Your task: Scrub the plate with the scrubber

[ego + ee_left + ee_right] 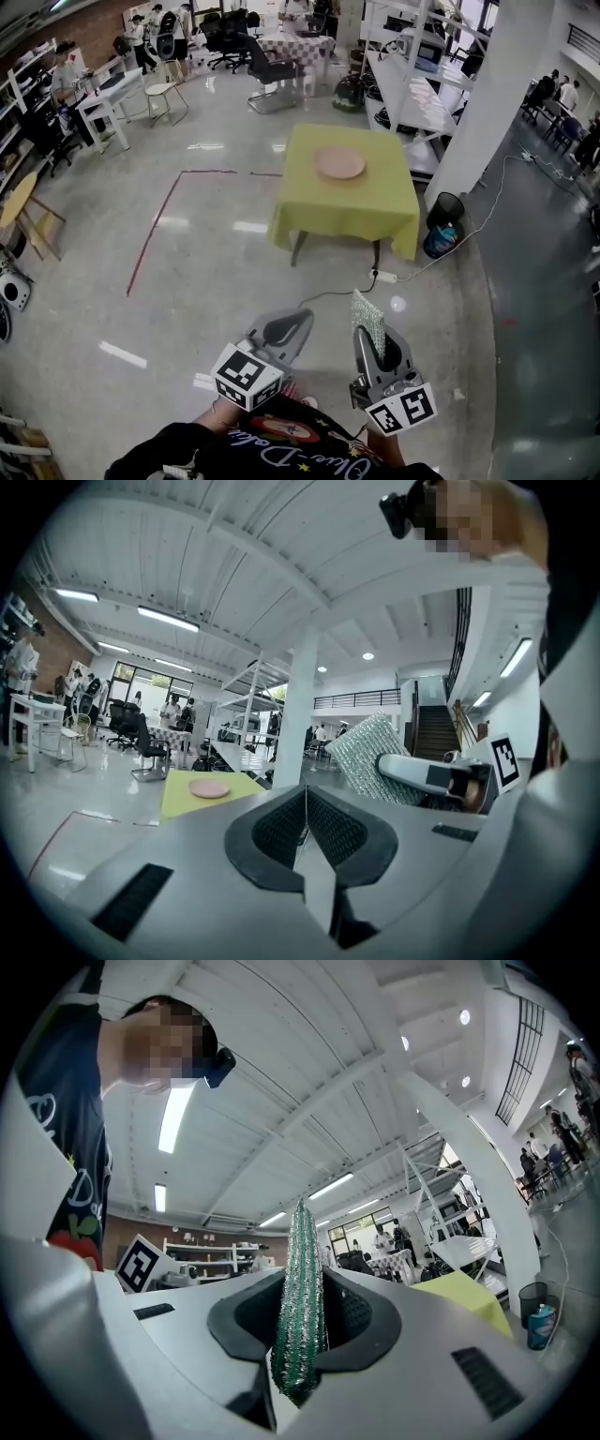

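Plate: the plate point(338, 162) lies flat near the middle of the table point(375, 217), which is draped in yellow-green; nothing else is on it.
Direction from the tongs: the plate is straight ahead and well apart, with open floor point(216, 281) between both grippers and the table's near edge.
Right gripper: the right gripper point(372, 342) pinches the scrubber point(367, 322), a flat green glittery pad held on edge, its long axis running out along the jaws toward the table.
Left gripper: the left gripper point(284, 330) has its jaws pressed together with nothing between them.
Nearer hand: neither is clearly nearer; the plate sits slightly right of both, so the scrubber hand probably has the shorter line.
Next move calls for: closing the gap to the table before any scrubbing; the empty gripper looks free to steady the plate.
Hard to make out: the plate is too small to tell whether it is soiled. The right gripper view catches only a corner of the table, not the plate.
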